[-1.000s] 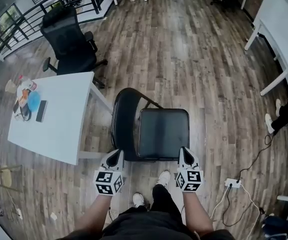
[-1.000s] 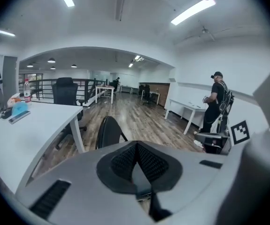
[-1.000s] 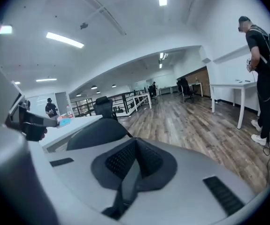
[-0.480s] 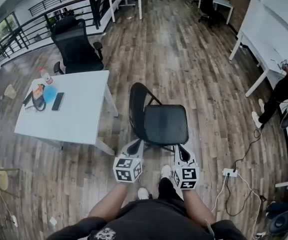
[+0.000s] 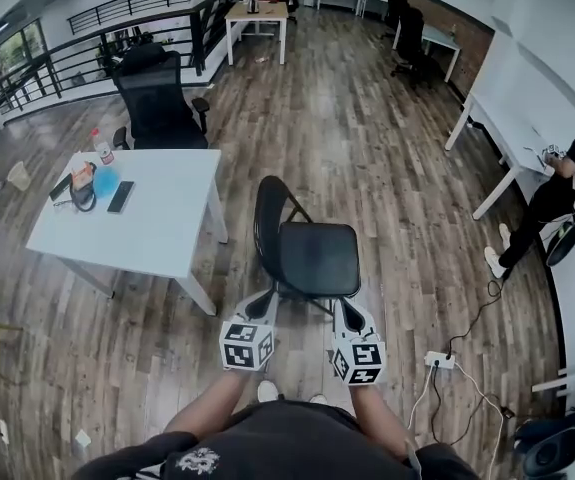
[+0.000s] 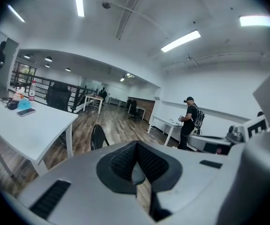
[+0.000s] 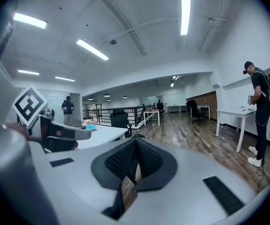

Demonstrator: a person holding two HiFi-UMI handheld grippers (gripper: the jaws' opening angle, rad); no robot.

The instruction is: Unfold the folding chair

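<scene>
The black folding chair [image 5: 317, 258] stands unfolded on the wood floor, its seat flat and its curved backrest [image 5: 267, 218] on the left side. My left gripper [image 5: 263, 304] is shut and empty, held just short of the seat's near left corner. On the other side my right gripper [image 5: 345, 314] is also shut with nothing in it, near the seat's front right corner. Neither touches the chair. In the left gripper view the closed jaws [image 6: 135, 162] point past the chair backrest [image 6: 97, 137]. The right gripper view shows its closed jaws [image 7: 135, 162] aimed level into the room.
A white table [image 5: 157, 218] with a phone, a bottle and small items stands left of the chair. Beyond it is a black office chair [image 5: 157, 103]. A power strip with cables [image 5: 437, 360] lies at the right. A person [image 5: 567, 183] stands by white desks [image 5: 502, 128].
Both grippers have drawn back from the seat's front edge toward my body and risen. The head view has lifted, showing more of the room. The chair stays put.
</scene>
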